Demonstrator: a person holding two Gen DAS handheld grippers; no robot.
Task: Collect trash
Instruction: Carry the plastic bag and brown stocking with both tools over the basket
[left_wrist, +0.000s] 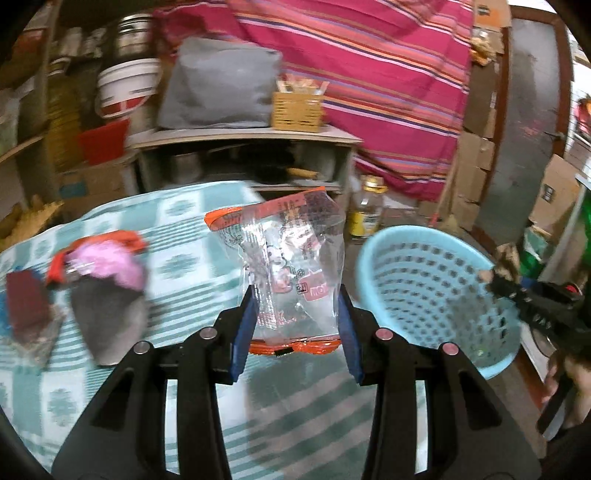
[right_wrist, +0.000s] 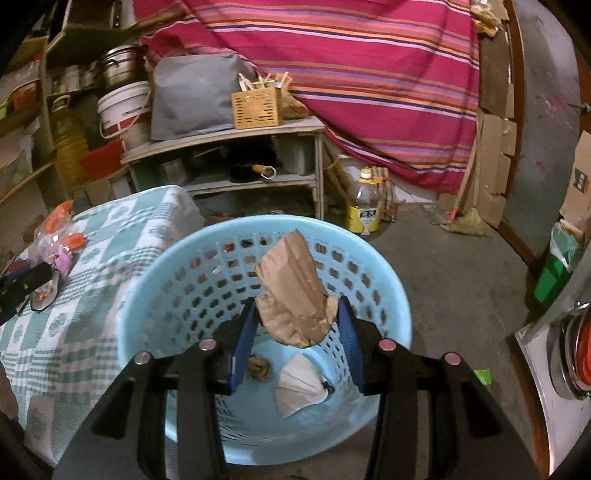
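Right now, two pieces of trash in two grips. Left gripper clenched on a clear plastic wrapper with orange sealed ends and cartoon print, blue pads pressing its lower sides, wrapper standing upright between them. Held above the edge of a table under a green-and-white checked cloth, just left of a light blue perforated basket standing on the floor beside the table. More trash lying on the cloth to the left: a pink and grey wrapper with orange trim and, at the far left edge, a dark red one, both blurred.

Right gripper clenched on a crumpled brown paper bag, pinched at its lower part, top end tilted up and away. Hanging directly over the open mouth of the basket, above the rim, not touching it. Already down on the basket floor: a folded white paper piece and a small brown crumpled scrap, near each other but apart.

Seen from the left camera, right gripper at the basket's far-right rim, with a hand partly visible behind it. Behind everything, a low shelf unit, a striped red cloth and a yellow-labelled bottle on the floor.
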